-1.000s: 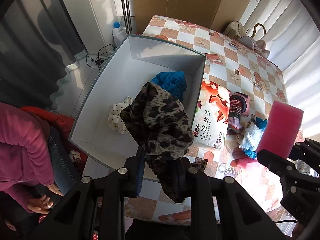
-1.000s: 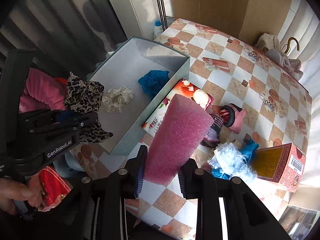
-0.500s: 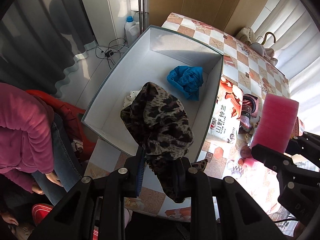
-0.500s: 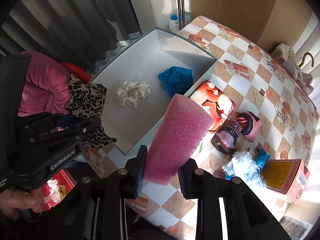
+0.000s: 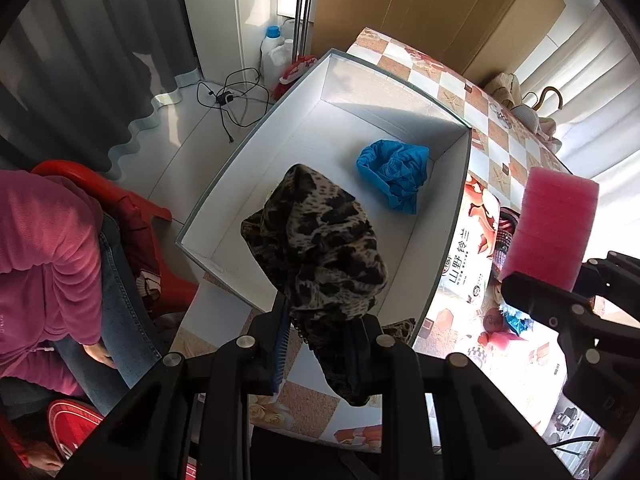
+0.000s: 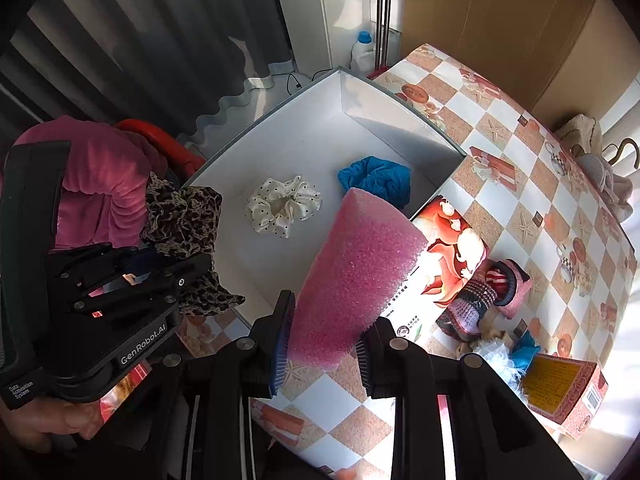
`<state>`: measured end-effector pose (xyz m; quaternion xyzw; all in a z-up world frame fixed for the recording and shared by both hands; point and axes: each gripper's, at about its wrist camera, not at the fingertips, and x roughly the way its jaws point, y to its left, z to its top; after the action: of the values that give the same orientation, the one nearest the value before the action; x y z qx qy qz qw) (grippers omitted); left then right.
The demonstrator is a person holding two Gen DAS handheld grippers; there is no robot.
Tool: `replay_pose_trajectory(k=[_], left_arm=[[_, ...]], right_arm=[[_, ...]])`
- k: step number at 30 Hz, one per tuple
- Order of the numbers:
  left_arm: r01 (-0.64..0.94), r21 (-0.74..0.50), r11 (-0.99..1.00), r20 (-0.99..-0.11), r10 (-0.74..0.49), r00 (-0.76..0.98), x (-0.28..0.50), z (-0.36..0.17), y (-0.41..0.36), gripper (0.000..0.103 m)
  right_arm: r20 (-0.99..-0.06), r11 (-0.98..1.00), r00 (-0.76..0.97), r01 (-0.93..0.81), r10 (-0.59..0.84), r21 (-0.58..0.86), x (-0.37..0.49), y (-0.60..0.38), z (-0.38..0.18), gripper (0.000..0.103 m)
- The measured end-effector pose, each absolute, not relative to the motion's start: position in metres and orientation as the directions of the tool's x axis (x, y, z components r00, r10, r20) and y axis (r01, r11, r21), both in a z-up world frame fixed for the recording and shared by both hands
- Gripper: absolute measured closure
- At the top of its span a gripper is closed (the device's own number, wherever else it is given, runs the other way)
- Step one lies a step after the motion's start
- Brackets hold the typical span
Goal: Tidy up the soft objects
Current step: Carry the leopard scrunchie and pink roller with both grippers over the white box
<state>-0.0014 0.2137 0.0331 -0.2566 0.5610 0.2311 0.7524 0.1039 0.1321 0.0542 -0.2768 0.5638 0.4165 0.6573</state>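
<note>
left gripper [image 5: 320, 344]: clamped on leopard-print fabric scrunchie [image 5: 320, 248] (above grey-rimmed white box [image 5: 448, 264])
right gripper [image 6: 324, 344]: gripping pink foam sponge block [image 6: 356, 276]

Checkered table [image 6: 500, 208] carries the white box [image 6: 400, 120], tissue pack [image 6: 448, 248] beside it, orange carton [image 6: 568, 392]

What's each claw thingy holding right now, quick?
Left gripper: closed on the leopard-print cloth.
Right gripper: closed on the pink sponge.
</note>
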Motion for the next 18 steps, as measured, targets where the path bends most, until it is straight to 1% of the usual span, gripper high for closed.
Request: replay_pose_trajectory(k=[6,18], left_arm=[[-0.639,-0.140,0.756,-0.964,0.045,0.263,0.002,0.028,0.223,0.077],[-0.639,-0.153,0.754,-0.968,0.016,0.251,0.018,0.017,0.250,0.077]], right_arm=[[-0.977,0.507,0.011,-0.856,0.213,0.101,0.109,0.139,0.049,0.073],[-0.977,0.544,0.007,-0.831,0.212,0.112,0.140,0.175,0.043,0.073]])
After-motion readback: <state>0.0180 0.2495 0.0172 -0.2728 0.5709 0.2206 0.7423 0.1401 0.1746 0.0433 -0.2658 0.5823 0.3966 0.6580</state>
